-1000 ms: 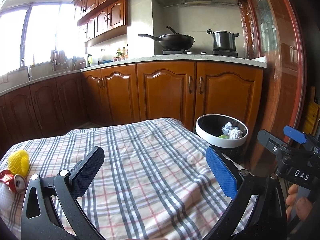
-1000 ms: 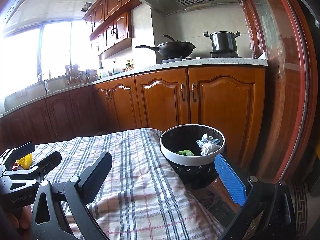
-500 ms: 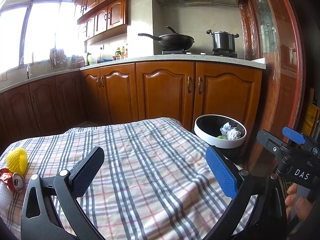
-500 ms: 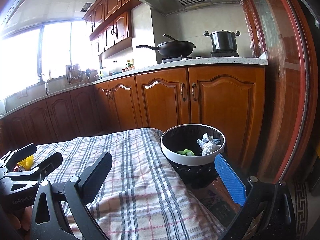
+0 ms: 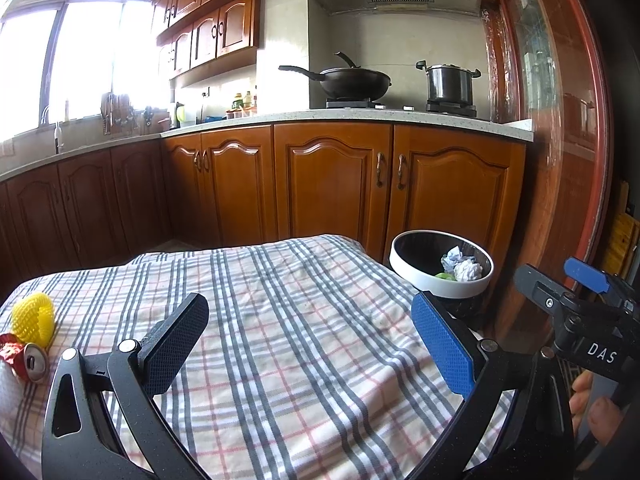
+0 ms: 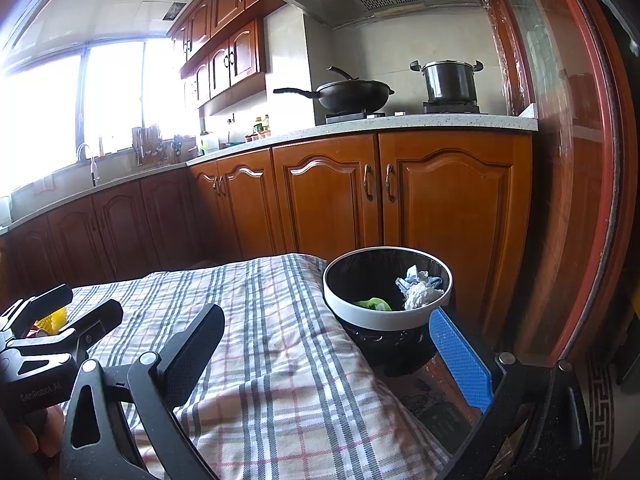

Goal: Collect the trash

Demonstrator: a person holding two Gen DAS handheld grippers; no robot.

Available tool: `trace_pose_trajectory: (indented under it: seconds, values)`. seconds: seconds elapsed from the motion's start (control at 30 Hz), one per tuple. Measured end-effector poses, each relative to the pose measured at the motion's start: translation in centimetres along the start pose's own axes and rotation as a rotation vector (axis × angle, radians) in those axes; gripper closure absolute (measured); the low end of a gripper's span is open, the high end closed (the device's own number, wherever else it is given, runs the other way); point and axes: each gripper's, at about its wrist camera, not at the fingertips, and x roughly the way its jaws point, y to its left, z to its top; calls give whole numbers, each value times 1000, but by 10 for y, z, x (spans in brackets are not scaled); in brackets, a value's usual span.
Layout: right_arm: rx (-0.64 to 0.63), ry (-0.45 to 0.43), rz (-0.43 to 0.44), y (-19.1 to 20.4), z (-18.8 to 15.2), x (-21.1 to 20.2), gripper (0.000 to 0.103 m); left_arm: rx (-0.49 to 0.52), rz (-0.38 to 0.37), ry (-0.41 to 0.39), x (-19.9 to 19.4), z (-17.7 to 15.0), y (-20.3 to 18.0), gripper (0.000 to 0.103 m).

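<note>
Two tongs: left tongs (image 5: 310, 344) and right tongs (image 6: 328, 354), both wide apart and empty. One table (image 5: 280, 320) with a checked cloth. One yellow net (image 5: 32, 318). One crushed can (image 5: 34, 366). One trash bin (image 5: 438, 284), two paper balls (image 5: 462, 266) and one green scrap (image 6: 374, 304) inside. One wok (image 5: 354, 80). One pot (image 5: 448, 82).

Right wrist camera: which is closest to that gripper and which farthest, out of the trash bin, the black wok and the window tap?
1. Trash bin: just ahead of the right gripper, beside the table.
2. Black wok: on the stove behind.
3. Tap: far left, under the window.
</note>
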Motion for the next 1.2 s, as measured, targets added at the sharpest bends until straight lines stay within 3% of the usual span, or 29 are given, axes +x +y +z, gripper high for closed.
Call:
trace_pose_trajectory:
  seconds: [1.2]
  values:
    - [13,-5,3,-1,2,-4,0,-1,-9,11,0,-2,-1,0]
